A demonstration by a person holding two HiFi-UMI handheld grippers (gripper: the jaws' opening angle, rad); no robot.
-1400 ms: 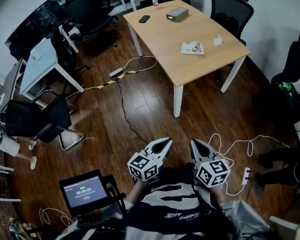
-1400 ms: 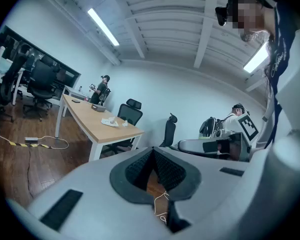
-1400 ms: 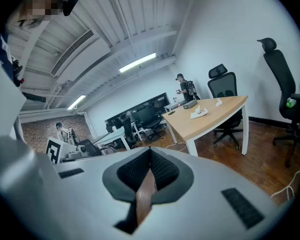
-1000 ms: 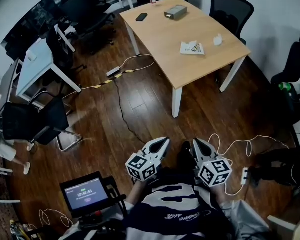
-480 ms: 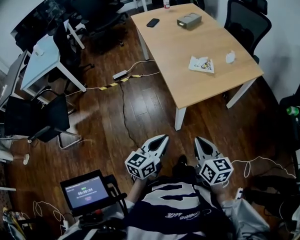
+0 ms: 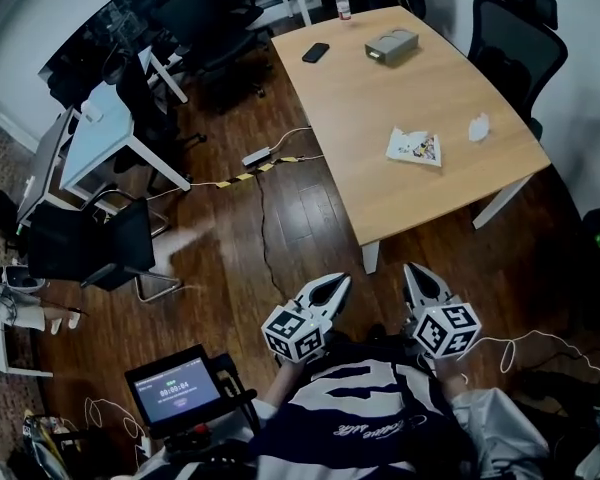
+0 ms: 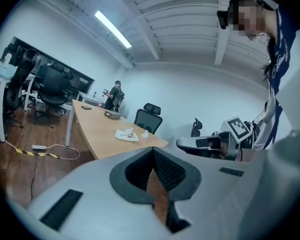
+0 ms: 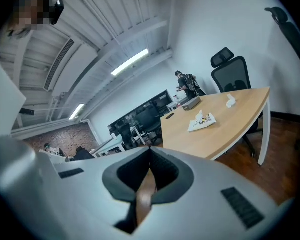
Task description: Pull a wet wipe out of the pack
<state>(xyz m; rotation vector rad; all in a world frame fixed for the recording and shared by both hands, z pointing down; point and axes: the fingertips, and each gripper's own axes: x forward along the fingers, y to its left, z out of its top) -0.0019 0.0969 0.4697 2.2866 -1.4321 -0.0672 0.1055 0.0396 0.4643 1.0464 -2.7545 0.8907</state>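
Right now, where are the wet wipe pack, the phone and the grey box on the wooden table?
wet wipe pack point(image 6: 413, 147), head view, middle of its printed top.
phone point(image 6: 316, 52), head view, centre of its dark face.
grey box point(image 6: 392, 45), head view, middle of its top.

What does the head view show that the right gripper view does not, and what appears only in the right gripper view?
Only the head view shows the left gripper, the small screen beside the person, and the power strip on the wooden floor.

Only the right gripper view shows the ceiling light, a brick wall, and a person standing beyond the table's far end.

Both views show the wooden table, the wet wipe pack, the grey box, a black office chair, and the right gripper, which has its jaws together and is empty.
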